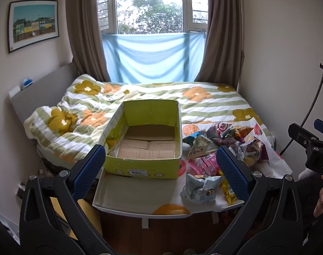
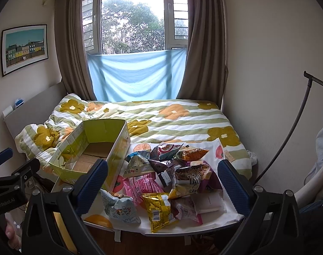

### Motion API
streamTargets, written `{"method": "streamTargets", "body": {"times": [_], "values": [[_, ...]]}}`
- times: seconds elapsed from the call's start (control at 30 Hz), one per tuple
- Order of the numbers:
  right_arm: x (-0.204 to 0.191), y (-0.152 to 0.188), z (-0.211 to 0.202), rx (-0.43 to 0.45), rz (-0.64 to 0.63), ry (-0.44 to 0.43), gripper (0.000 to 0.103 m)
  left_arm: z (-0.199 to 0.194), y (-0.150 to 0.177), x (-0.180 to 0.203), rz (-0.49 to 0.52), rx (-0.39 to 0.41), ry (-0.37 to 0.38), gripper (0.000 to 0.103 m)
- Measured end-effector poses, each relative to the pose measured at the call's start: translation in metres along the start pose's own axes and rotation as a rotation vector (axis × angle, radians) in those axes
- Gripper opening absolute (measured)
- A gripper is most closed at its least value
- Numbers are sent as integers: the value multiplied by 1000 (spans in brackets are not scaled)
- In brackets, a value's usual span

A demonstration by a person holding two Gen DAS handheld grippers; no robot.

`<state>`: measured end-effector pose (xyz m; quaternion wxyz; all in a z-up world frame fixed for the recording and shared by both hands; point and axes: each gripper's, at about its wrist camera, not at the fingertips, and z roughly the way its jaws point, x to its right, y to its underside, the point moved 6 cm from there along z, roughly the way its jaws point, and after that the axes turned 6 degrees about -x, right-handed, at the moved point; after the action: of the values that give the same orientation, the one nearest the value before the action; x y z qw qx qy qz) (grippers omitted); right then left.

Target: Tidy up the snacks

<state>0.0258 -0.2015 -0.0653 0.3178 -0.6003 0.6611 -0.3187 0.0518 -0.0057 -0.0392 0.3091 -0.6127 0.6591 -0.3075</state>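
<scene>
A yellow-green cardboard box stands empty on the left of a small white table. To its right lies a heap of snack packets: a pale blue one, a yellow one, a pink one and several dark ones. My left gripper hangs open before the table, holding nothing. My right gripper is open too, in front of the heap. Each gripper shows at the edge of the other's view.
Behind the table is a bed with a flowered, striped quilt, then a window with brown curtains. A headboard runs along the left wall. A dark curved stand rises at the right. A hand shows at right.
</scene>
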Motion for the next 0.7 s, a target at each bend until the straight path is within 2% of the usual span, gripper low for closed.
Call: {"method": "streamTargets", "body": {"times": [0.7], "values": [[0, 1, 1, -5, 2, -2, 103, 5, 1, -2, 15, -11, 12, 103]]}}
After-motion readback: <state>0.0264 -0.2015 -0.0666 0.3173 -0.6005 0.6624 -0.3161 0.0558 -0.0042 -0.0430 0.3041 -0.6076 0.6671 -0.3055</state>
